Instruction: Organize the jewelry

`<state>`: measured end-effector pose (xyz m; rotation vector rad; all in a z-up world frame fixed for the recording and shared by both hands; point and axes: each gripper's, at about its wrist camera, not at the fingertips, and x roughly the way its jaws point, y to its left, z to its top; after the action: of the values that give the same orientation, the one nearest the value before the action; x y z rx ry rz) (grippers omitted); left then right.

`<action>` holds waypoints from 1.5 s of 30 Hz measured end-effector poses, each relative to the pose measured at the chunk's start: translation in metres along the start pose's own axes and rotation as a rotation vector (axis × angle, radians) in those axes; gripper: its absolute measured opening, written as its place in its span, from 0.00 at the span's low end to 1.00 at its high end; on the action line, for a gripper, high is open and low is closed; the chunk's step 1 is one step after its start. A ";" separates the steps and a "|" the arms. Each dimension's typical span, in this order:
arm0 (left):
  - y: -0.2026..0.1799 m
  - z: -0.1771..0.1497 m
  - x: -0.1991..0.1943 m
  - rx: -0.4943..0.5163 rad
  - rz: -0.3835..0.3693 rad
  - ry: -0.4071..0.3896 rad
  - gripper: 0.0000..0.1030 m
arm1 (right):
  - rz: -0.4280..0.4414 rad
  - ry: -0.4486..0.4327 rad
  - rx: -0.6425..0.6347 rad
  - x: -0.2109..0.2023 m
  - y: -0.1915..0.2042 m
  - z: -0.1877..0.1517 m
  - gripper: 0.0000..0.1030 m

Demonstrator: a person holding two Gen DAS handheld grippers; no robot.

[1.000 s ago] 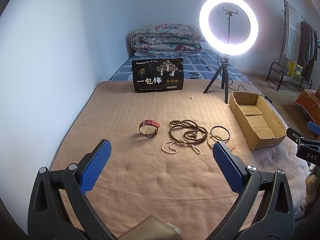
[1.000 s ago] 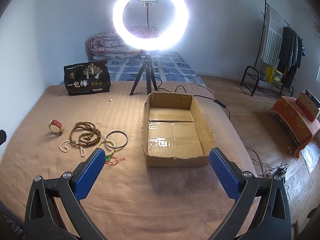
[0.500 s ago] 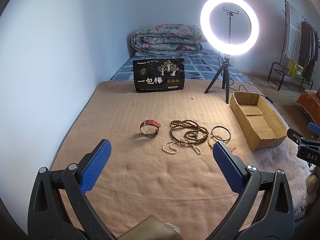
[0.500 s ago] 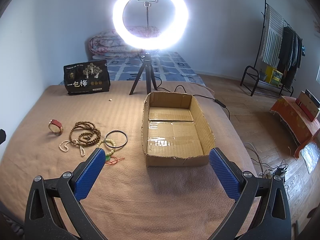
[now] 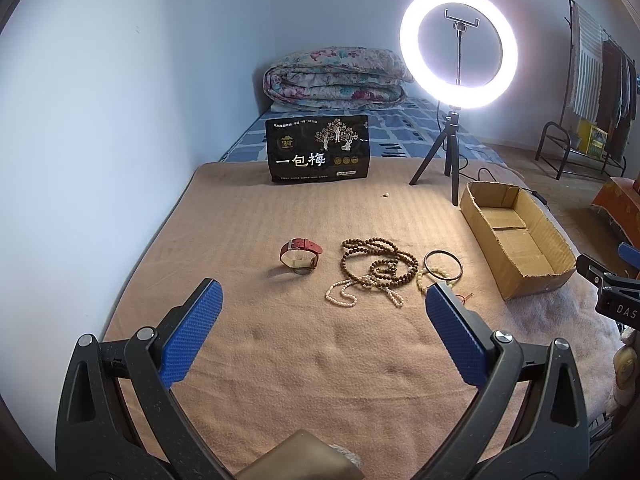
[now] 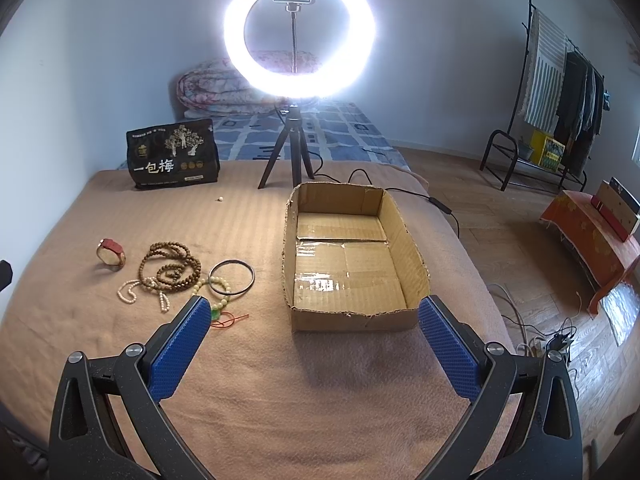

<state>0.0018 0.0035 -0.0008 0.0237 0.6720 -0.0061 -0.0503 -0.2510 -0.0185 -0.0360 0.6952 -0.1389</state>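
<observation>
Jewelry lies in a loose cluster on the tan blanket (image 5: 248, 352), all of it to the left of the cardboard box (image 6: 408, 240), and over the last second almost nothing has changed: both views barely drift and no piece has moved. That suggests the sorting has not yet begun, since the box is empty. Taking the pieces from largest to smallest, the brown bead strand (image 5: 378, 262) sprawls in coils at the middle of the cluster, well left of the box; the white pearl strand (image 5: 344, 294) trails from under its near edge; the thin dark bangle (image 6: 232, 280) lies nearest the box, overlapping a pale bead bracelet (image 6: 220, 294) with a red cord; the red-strapped watch (image 5: 301, 255) stands farthest from the box. The left gripper (image 5: 322, 312) hangs above the blanket short of the cluster, its fingers spread wide and holding nothing. The right gripper (image 6: 314, 330) faces the box's near wall, equally released and empty. A first pick, probably of the bangle or the watch, looks like the next step.
</observation>
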 end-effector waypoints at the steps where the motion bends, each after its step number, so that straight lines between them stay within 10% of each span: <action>1: -0.001 0.000 0.000 0.001 0.000 0.000 1.00 | 0.000 0.000 0.000 0.000 0.000 0.000 1.00; 45: 0.030 -0.003 0.032 -0.010 0.002 0.108 1.00 | 0.092 0.031 -0.062 0.030 0.022 0.025 1.00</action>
<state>0.0257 0.0339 -0.0224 0.0146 0.7799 0.0002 -0.0086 -0.2337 -0.0199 -0.0614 0.7304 -0.0293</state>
